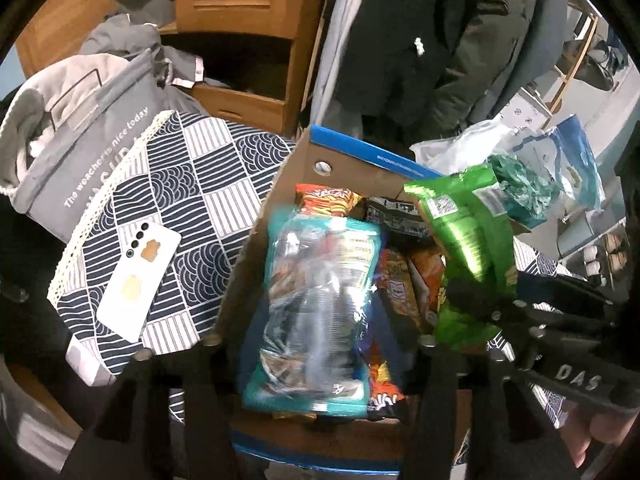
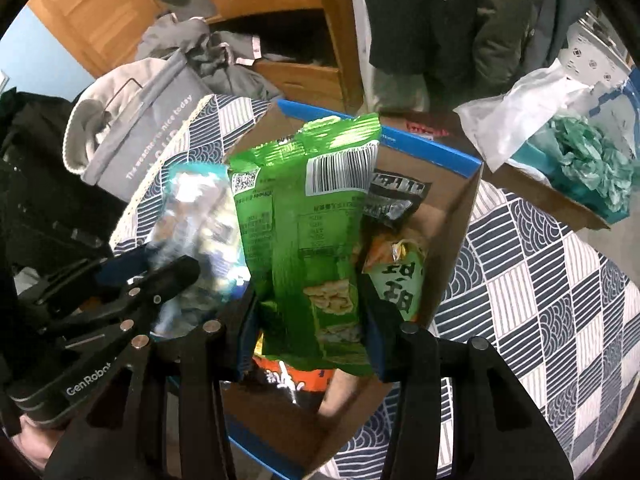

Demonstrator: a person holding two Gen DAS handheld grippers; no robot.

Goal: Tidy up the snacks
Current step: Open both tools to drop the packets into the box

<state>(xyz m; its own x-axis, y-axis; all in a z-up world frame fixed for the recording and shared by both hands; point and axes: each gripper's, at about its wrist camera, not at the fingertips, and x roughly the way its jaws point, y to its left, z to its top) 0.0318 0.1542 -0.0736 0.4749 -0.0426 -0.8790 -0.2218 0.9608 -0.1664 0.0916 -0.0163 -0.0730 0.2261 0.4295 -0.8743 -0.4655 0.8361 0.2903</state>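
Over the carton [image 2: 460,216], green bag [image 2: 304,236] stands upright.

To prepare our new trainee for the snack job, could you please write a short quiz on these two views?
1. True or false: the white phone lies inside the cardboard box.
2. Which bag stands between the fingers of the right gripper? A: green bag. B: teal bag. C: black bag.
3. What colour is the rim of the box?

Key: 1, false: it lies on the patterned cloth beside the box. 2, A. 3, blue.
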